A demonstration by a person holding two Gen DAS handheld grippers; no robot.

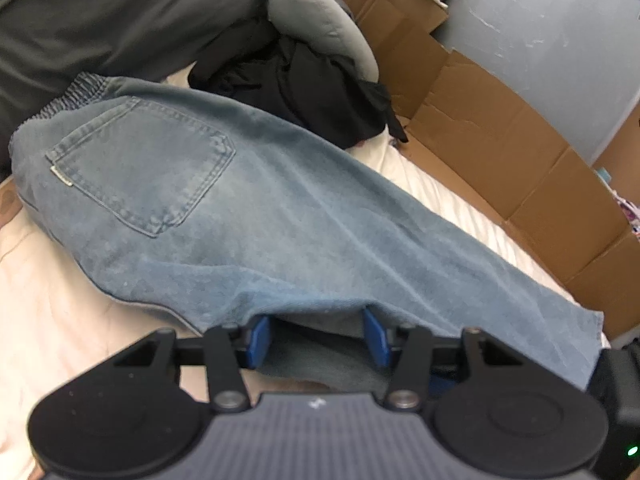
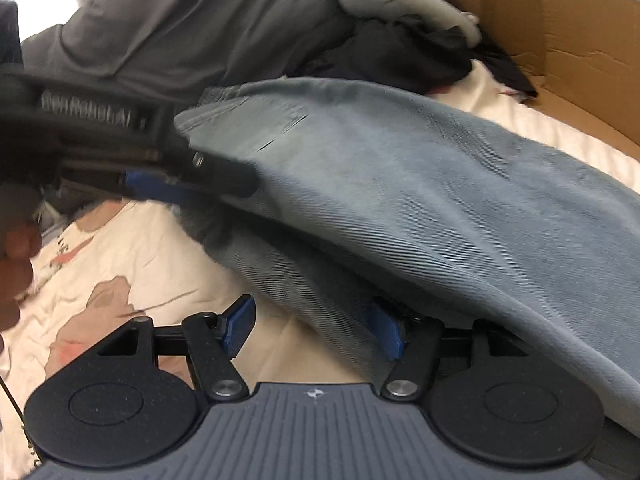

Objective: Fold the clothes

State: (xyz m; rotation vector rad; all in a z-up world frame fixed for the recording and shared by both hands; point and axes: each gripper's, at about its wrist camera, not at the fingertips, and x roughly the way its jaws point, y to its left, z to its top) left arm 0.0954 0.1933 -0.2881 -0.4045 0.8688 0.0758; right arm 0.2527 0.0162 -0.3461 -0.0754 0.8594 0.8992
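Note:
A pair of blue jeans [image 1: 248,208] lies along a cream bed sheet [image 1: 52,312], back pocket [image 1: 140,168] up and elastic waistband at the far left. My left gripper [image 1: 318,336] is open, its blue pads [image 1: 260,340] wide apart under the lifted near edge of the denim. In the right wrist view the jeans [image 2: 420,184] drape over my open right gripper [image 2: 314,328]. A fold of denim lies between its fingers and covers the right pad [image 2: 386,332]. The left gripper [image 2: 208,184] reaches into the jeans from the left, held by a hand [image 2: 12,256].
Flattened cardboard [image 1: 500,148] lines the right side of the bed against a grey-blue wall [image 1: 540,32]. At the far end lies a pile of black clothes [image 1: 304,92], a grey garment [image 1: 320,16] and a dark grey one [image 1: 100,12]. The sheet [image 2: 120,264] has a pink print.

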